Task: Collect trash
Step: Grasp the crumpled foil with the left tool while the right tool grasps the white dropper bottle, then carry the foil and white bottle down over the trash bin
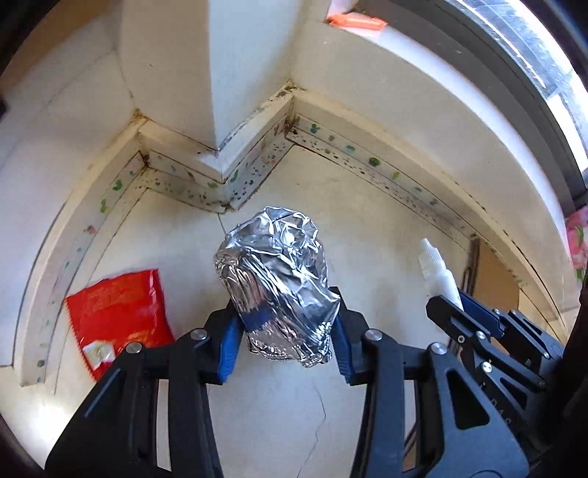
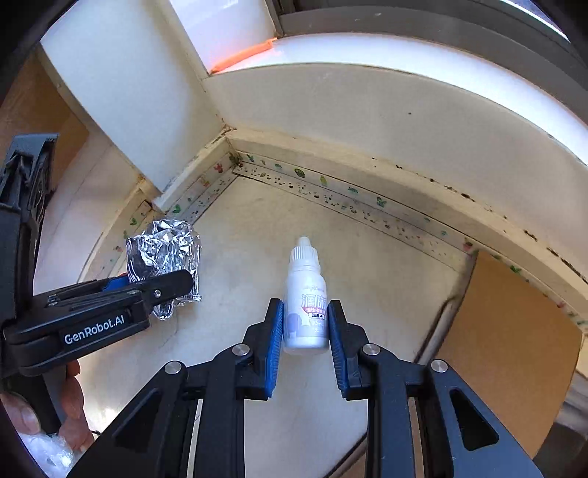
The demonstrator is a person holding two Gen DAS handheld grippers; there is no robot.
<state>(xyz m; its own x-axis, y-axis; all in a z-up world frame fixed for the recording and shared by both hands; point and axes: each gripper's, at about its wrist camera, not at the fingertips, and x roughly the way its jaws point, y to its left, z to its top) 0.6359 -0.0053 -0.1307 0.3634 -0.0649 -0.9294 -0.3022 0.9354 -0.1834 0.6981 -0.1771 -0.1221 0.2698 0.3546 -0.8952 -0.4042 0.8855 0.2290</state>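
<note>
My left gripper (image 1: pixel 284 331) is shut on a crumpled ball of silver foil (image 1: pixel 275 279), held between its blue pads above the floor. The foil also shows in the right wrist view (image 2: pixel 163 253), with the left gripper (image 2: pixel 161 286) around it. My right gripper (image 2: pixel 305 327) is shut on a small white dropper bottle (image 2: pixel 305 301), cap pointing away. The bottle (image 1: pixel 439 272) and the right gripper (image 1: pixel 452 305) show at the right of the left wrist view. A red snack wrapper (image 1: pixel 117 312) lies flat on the floor at the left.
A pale floor (image 2: pixel 330 235) meets a white wall corner with a stained baseboard (image 1: pixel 220 184). A brown cardboard panel (image 2: pixel 514 331) lies at the right. An orange item (image 1: pixel 356 20) sits on the window ledge above. A hand (image 2: pixel 70 397) holds the left gripper.
</note>
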